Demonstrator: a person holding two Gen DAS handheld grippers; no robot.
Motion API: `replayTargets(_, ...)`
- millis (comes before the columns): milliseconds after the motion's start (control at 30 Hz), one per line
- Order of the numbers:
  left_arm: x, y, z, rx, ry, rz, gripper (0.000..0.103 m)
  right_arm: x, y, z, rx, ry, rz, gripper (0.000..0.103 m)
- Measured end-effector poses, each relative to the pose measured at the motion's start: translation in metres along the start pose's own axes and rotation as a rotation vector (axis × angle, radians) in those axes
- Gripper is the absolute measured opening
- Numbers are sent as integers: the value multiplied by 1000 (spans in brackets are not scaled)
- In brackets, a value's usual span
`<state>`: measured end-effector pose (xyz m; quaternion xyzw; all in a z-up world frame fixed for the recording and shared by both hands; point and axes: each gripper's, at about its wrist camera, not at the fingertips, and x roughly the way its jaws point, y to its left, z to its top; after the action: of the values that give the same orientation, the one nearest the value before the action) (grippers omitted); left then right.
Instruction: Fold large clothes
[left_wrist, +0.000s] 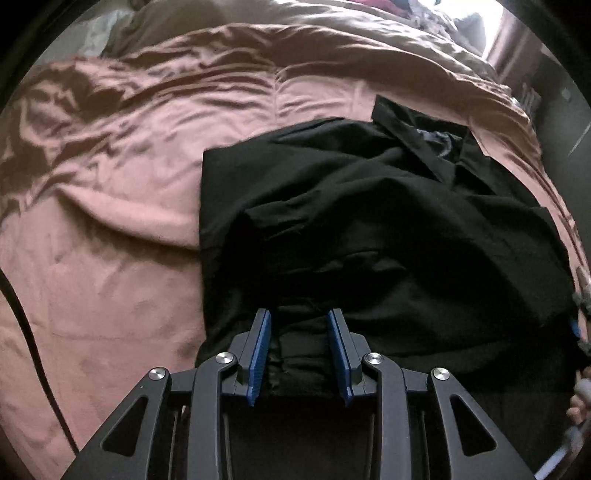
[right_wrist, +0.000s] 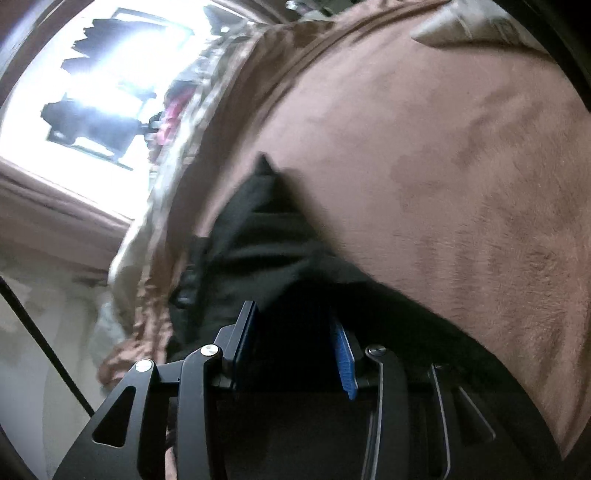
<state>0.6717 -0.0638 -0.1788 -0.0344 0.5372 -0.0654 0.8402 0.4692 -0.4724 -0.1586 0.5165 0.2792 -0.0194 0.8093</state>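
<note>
A large black garment (left_wrist: 369, 229) lies partly folded and bunched on a pink bed cover (left_wrist: 110, 184). My left gripper (left_wrist: 299, 317) is over the garment's near edge, its blue pads apart, with black cloth lying between them. In the right wrist view the same black garment (right_wrist: 280, 251) runs along the bed's side. My right gripper (right_wrist: 295, 314) has black cloth between its blue pads; the view is blurred and the right finger is half buried in cloth. Whether either gripper pinches the cloth is unclear.
The pink cover (right_wrist: 443, 166) is wrinkled toward the far side. A bright window (right_wrist: 92, 92) is at the left of the right wrist view. A black cable (left_wrist: 26, 332) hangs at the left. A pillow (right_wrist: 461, 26) lies at the bed's head.
</note>
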Motion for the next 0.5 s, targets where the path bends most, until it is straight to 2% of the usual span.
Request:
replayTargets(167,-16,0,-2,24,-33,5,34,-10,13,-1,-45,-11,-63,34)
replayTargets(333,-54,4,-15,2,-79,-16,34,-36,24,-5,-61,-33,-44,35)
replayTargets(433,-83,5,-34,-15,-124,-51,34,-53,26,-13,-99,-33,-37,37)
replayTargets(500,-97,6,-48,-26,-120,-69,36,-64,24,-19,-115,-21,-39,37)
